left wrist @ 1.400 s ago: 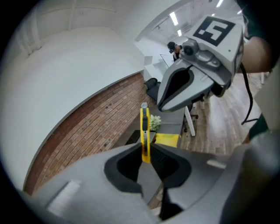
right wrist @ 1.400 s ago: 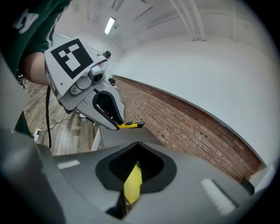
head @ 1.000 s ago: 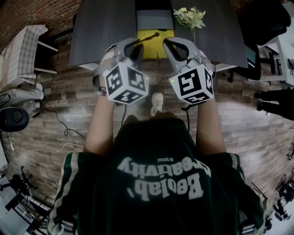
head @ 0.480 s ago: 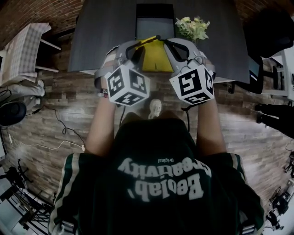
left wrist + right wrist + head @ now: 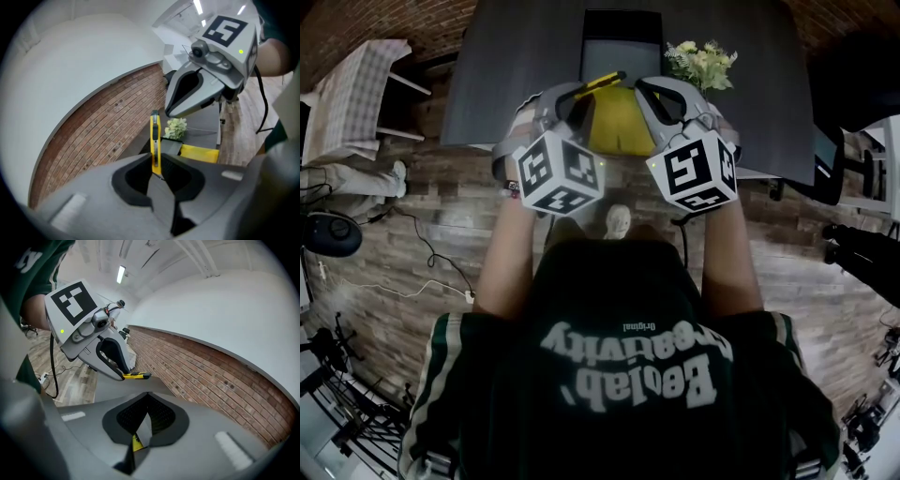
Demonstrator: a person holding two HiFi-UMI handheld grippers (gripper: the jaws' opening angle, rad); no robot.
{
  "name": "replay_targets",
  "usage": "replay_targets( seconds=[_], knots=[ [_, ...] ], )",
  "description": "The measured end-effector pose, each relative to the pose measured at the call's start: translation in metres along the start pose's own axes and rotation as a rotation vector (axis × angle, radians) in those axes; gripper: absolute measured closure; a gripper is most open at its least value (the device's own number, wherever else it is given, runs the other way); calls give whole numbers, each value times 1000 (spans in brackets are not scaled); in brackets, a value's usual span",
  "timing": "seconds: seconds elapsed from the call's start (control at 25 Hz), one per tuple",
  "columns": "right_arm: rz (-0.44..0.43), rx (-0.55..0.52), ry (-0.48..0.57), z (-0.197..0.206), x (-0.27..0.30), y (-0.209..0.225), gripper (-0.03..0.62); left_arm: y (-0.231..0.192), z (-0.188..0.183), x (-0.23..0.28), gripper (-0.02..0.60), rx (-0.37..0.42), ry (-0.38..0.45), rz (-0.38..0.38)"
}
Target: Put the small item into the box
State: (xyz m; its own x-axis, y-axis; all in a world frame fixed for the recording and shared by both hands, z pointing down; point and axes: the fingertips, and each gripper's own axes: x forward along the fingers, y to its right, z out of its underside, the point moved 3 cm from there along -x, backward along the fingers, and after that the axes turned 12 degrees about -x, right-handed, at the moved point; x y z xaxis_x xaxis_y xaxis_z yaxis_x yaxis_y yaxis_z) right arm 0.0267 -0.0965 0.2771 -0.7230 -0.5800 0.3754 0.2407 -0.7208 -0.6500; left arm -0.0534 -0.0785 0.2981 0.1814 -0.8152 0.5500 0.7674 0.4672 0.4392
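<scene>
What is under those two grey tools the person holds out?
A yellow box on the dark table. The left gripper, clamping a yellow knife, and the right gripper cover its side edges; anything inside cannot be made out.

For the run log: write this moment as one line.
left claw: shut on yellow utility knife | right claw: shut, empty | yellow box: on dark table, knife not yet inside

I read the knife point(image 5: 154, 136) as yellow with black trim, the box point(image 5: 619, 127) yellow, the table point(image 5: 516, 66) dark grey. Left gripper point(image 5: 580, 92) and right gripper point(image 5: 650, 90) are grey, their cubes point(image 5: 560, 171) black-and-white squares. Floor point(image 5: 441, 216) brown planks, wall point(image 5: 211, 376) red brick, cloth point(image 5: 352, 94) at upper left pale checks, shirt point(image 5: 619, 412) green with white lettering
</scene>
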Motion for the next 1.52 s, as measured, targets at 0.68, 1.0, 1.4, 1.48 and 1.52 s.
replay_targets(
  seconds=[0.68, 1.0, 1.4, 1.48, 1.52],
  knots=[
    [-3, 13, -17, 5, 8, -1, 588, 0, 3, 10, 523, 4, -1, 29],
    [7, 26, -62, 3, 21, 3, 588, -14, 9, 21, 523, 8, 13, 74],
    [37, 54, -138, -5, 44, 8, 588, -36, 14, 35, 523, 27, 47, 153],
    [44, 61, -147, -7, 49, 10, 588, -42, 15, 37, 523, 30, 52, 162],
    [48, 65, -153, -8, 51, 10, 588, -45, 15, 37, 523, 32, 56, 168]
  ],
)
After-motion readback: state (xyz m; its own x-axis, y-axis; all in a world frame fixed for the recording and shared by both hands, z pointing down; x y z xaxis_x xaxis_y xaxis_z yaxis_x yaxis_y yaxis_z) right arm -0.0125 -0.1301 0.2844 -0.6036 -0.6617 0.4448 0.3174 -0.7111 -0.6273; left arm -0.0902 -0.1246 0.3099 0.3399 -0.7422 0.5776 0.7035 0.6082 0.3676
